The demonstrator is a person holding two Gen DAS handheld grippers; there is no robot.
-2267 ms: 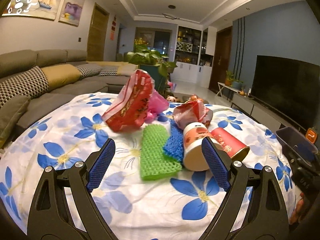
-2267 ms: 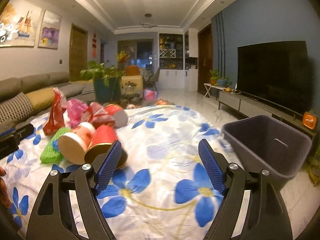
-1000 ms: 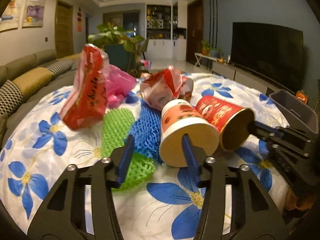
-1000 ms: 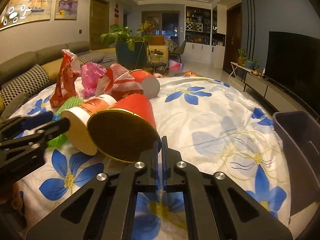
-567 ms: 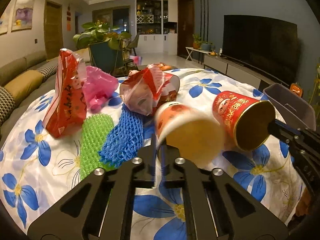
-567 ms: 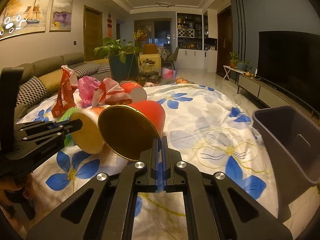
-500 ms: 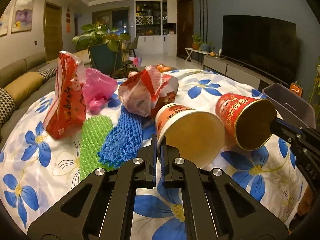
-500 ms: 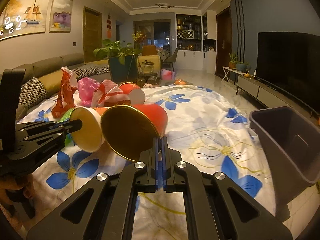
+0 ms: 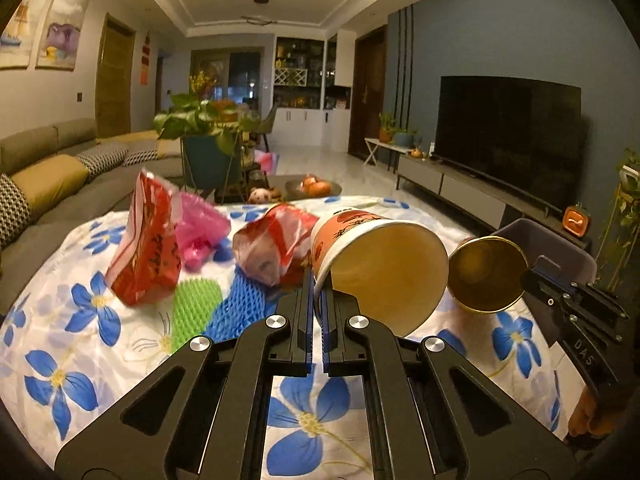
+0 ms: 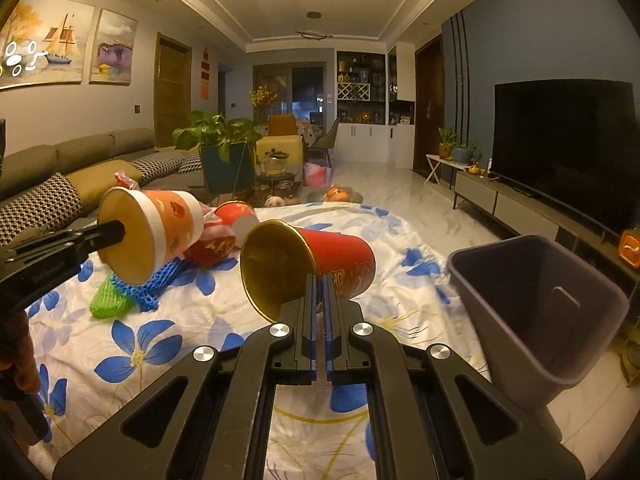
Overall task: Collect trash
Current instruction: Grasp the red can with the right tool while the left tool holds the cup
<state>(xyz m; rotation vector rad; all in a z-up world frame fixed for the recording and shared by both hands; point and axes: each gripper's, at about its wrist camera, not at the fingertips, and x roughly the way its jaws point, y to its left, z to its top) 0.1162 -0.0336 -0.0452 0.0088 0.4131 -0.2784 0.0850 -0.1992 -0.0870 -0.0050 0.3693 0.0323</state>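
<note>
Grippers both hold cups: your left gripper (image 9: pixel 318 292) is clamped on the rim of the orange-and-white cup (image 9: pixel 376 264), your right gripper (image 10: pixel 320 300) on the rim of the red cup (image 10: pixel 320 264). Both cups hang tilted above the flowered desk (image 10: pixel 160 344), near the grey bin (image 10: pixel 536 308) at its right edge.

Motion-blurred red snack bag (image 9: pixel 146 246); bin (image 10: pixel 536 320) base behind right tool (image 10: pixel 319 300).
</note>
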